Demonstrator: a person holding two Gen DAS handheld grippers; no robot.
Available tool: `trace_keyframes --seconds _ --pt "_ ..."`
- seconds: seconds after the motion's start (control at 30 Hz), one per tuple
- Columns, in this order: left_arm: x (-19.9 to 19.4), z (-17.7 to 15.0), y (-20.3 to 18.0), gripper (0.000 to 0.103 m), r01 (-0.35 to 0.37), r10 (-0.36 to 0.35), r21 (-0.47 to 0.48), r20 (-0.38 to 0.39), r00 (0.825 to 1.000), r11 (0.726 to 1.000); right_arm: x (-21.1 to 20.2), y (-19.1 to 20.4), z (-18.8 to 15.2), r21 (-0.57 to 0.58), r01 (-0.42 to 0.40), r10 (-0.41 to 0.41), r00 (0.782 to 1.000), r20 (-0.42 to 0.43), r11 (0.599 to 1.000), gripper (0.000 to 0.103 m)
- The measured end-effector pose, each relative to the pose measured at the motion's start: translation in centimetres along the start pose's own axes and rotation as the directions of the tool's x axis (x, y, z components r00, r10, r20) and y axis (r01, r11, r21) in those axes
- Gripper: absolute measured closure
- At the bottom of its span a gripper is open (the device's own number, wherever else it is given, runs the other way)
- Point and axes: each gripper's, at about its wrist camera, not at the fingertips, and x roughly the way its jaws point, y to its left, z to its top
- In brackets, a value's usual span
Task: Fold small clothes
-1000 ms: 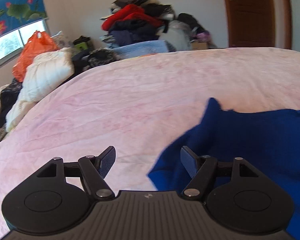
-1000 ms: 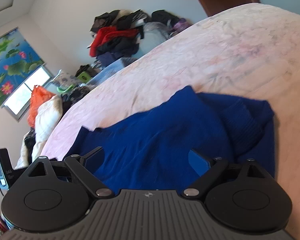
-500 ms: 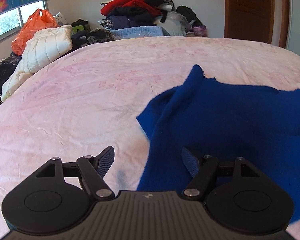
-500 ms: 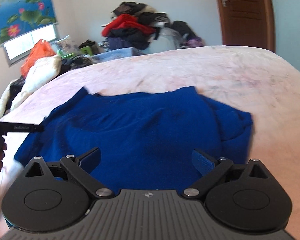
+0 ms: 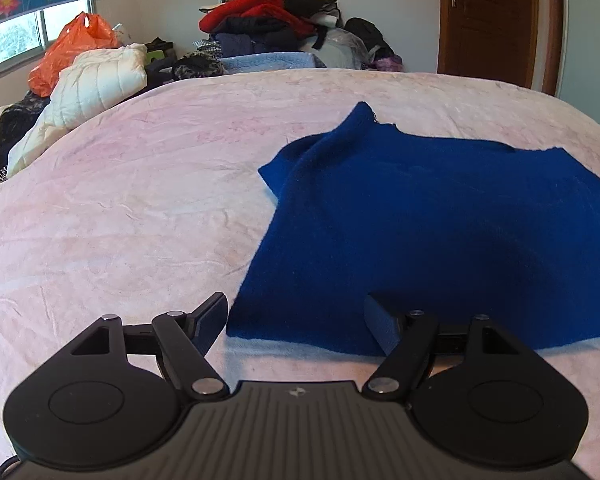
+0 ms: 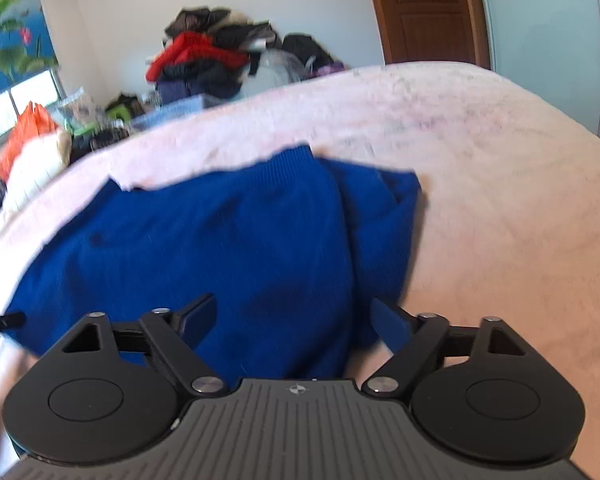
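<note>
Bed: pink wrinkled sheet on the bed (image 5: 140, 208), clothes pile (image 5: 268, 20) at 12 o'clock, wooden door (image 5: 496, 20) around 1.
Only in the left view: white puffy jacket (image 5: 96, 84) at 10 o'clock.
Sweater: blue sweater (image 5: 440, 216) lay flat on the bed.
Left hand-held gripper (image 5: 294, 320): jaws apart, nothing pinched, over the sweater's near-left corner.
Right hand-held gripper (image 6: 294, 318): had just been closing a bit, jaws apart over the sweater, not gripping.

Bedspread (image 5: 140, 208) left of blue garment (image 5: 440, 220) bare; clothes pile (image 5: 276, 20) beyond far edge.
</note>
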Motion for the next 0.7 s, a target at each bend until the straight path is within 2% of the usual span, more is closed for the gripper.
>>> trace_keyframes --seconds 0.07,0.1,0.17,0.27,0.4,0.57,0.7 --pt "0.4 -0.1 -0.3 0.028 -0.007 0.007 -0.002 -0.011 1.000 1.000 0.0 1.2 -0.6 -0.073 0.117 -0.116 0.993 0.009 0.990 0.018" --pt "0.5 -0.1 -0.3 0.027 -0.007 0.007 -0.008 -0.011 1.000 1.000 -0.3 1.6 -0.5 -0.086 0.126 -0.124 0.992 0.031 0.988 0.018" --pt "0.5 -0.2 -0.2 0.025 -0.008 0.008 -0.017 -0.012 1.000 1.000 -0.8 2.6 -0.2 -0.098 0.066 -0.060 0.996 0.069 0.993 0.018" --pt "0.7 -0.4 0.1 0.023 -0.007 0.007 -0.032 -0.014 1.000 0.999 -0.4 4.7 0.0 -0.170 -0.013 0.024 0.998 0.064 0.985 0.013" --pt "0.7 -0.6 0.4 0.022 0.003 -0.004 -0.037 -0.013 1.000 0.999 1.8 6.8 -1.0 -0.272 -0.007 -0.003 0.999 -0.037 0.962 0.009" --pt "0.8 -0.7 0.5 0.017 -0.002 0.002 -0.038 -0.007 1.000 0.999 1.0 7.6 -0.1 -0.266 0.001 -0.004 1.000 -0.010 0.964 0.008" --pt "0.6 -0.6 0.6 0.017 0.000 -0.001 -0.044 -0.013 1.000 0.999 0.5 9.4 0.5 -0.289 -0.047 0.052 0.999 0.012 0.956 0.008"
